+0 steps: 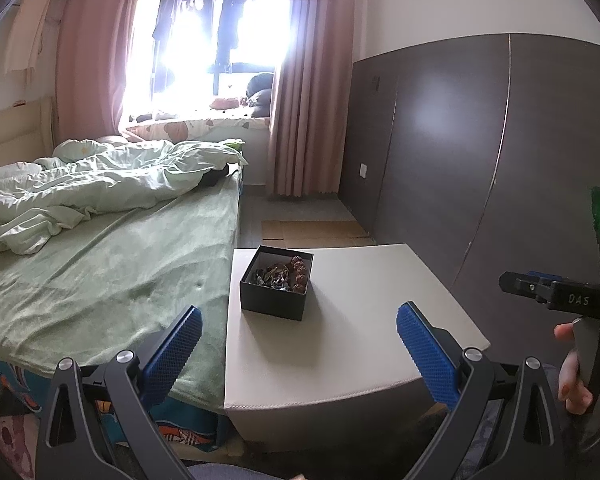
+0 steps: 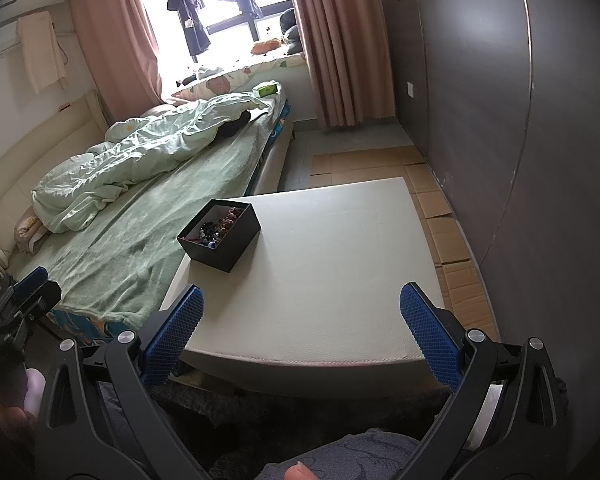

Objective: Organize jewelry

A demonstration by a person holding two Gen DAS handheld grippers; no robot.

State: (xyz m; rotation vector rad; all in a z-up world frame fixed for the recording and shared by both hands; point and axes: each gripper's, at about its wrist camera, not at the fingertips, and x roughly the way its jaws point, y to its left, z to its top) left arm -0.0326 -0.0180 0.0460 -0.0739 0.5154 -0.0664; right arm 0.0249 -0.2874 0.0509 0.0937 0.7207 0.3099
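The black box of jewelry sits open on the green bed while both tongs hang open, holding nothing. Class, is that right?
Not quite. The black box sits on the white table, beside the bed, as the right wrist view shows. The rest holds.

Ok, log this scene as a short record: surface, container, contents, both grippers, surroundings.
surface: white table, beside the bed
container: black box, open, no lid in view, near the table's bed-side edge
contents: tangled jewelry, including brown beads; pieces too small to count
left gripper: open, holding nothing, short of the box
right gripper: open, holding nothing, over the table's near edge
floor: flattened cardboard along the dark wall
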